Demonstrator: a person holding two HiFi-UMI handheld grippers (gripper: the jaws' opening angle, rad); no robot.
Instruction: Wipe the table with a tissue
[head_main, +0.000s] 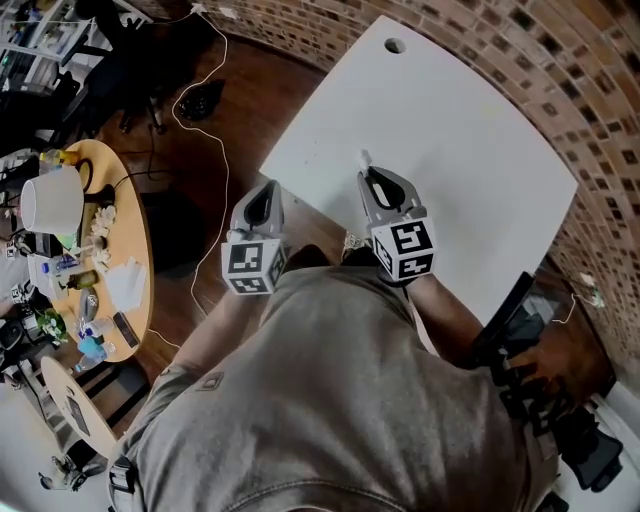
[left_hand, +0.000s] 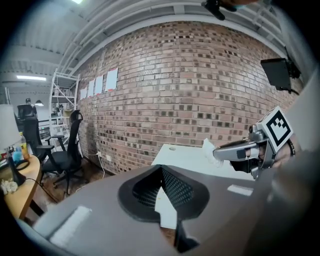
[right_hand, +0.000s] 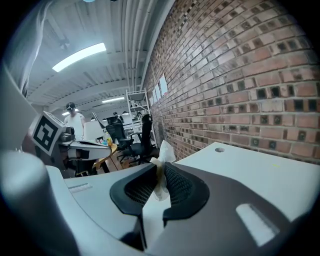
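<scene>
Right gripper (head_main: 367, 175) is clamped on the crumpled white tissue (right_hand: 160, 167). The wad pokes past the tips at the near edge of the white rectangular table (head_main: 470, 150), so I'd say paper lands first. Left gripper (head_main: 266, 195) is closed on nothing by the near corner, probably parked clear.

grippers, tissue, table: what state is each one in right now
right gripper: shut on the tissue, over the table's near edge.
tissue: crumpled, pinched between the right gripper's jaws.
left gripper: shut, empty, just off the table's edge.
white table: top bare where it shows; whether the tissue touches it can't be told.
</scene>
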